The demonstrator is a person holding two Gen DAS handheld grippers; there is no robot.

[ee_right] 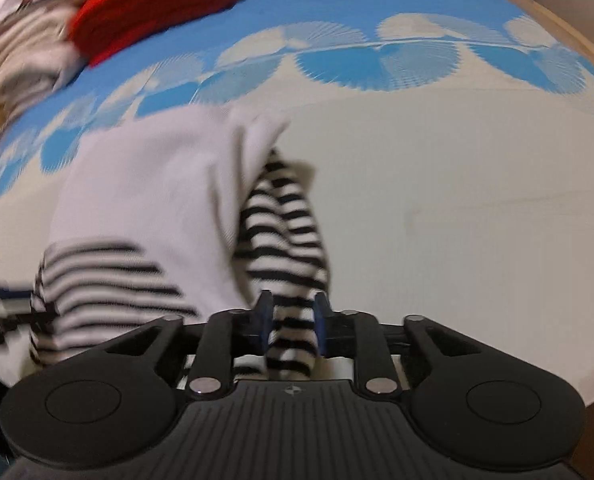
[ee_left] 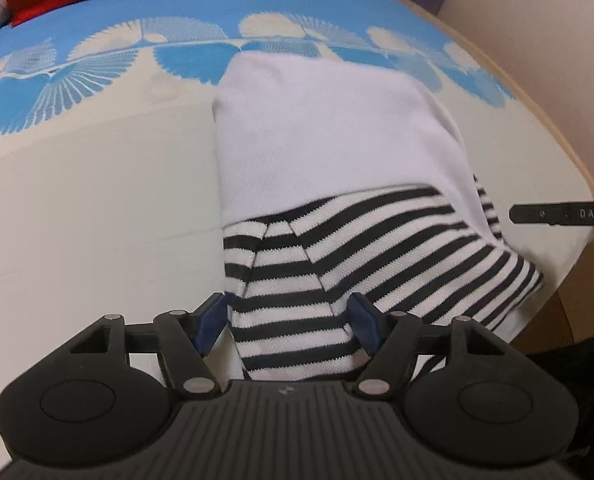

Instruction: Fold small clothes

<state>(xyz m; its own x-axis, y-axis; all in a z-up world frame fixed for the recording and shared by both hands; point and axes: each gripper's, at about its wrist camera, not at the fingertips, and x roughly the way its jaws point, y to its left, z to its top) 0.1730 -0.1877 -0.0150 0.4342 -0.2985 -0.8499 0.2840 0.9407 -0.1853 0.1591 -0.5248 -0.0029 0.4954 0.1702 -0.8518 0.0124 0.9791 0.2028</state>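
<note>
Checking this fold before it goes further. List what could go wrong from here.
1. The right gripper has the striped sleeve between its jaws, but they look loose on it; the sleeve may slip out mid-fold.
2. The left gripper stands wide around the striped part, so the white garment could shift when the right side pulls.
3. The garment lies near the table edge; a tug might drag it off.
</note>
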